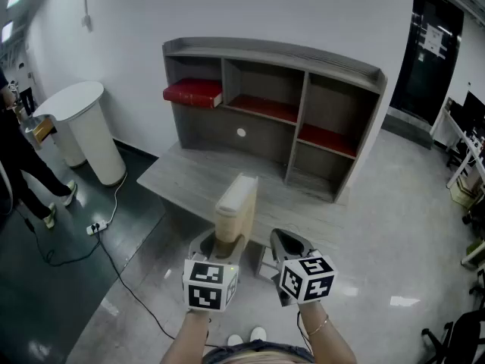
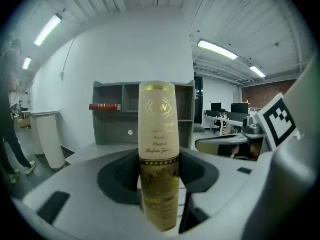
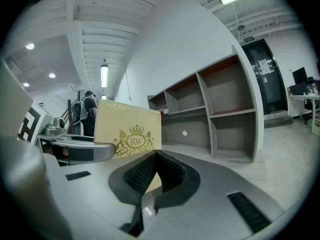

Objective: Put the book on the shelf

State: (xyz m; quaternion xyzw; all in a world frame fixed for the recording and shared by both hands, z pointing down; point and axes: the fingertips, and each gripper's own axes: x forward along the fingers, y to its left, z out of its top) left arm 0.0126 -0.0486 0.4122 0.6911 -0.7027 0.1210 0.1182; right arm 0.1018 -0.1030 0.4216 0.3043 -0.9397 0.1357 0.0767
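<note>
A cream book with gold print [image 1: 235, 203] stands upright in the air, held at its lower end by my left gripper [image 1: 225, 243], which is shut on it. In the left gripper view the book's spine [image 2: 159, 134] faces the camera between the jaws of the left gripper [image 2: 159, 176]. Just right of it, my right gripper [image 1: 286, 241] is shut and holds nothing; from there the book's cover [image 3: 127, 134] shows beside the right gripper [image 3: 152, 156]. The grey shelf [image 1: 273, 51] stands ahead on a low platform [image 1: 189, 177]. A red book [image 1: 193, 92] lies in its upper left compartment.
Red liners cover two other shelf boards [image 1: 261, 106]. A white round bin [image 1: 87, 127] stands at the left near a person [image 1: 23, 173]. A cable with a power strip [image 1: 97, 227] runs across the floor. A dark door [image 1: 436, 51] is at the far right.
</note>
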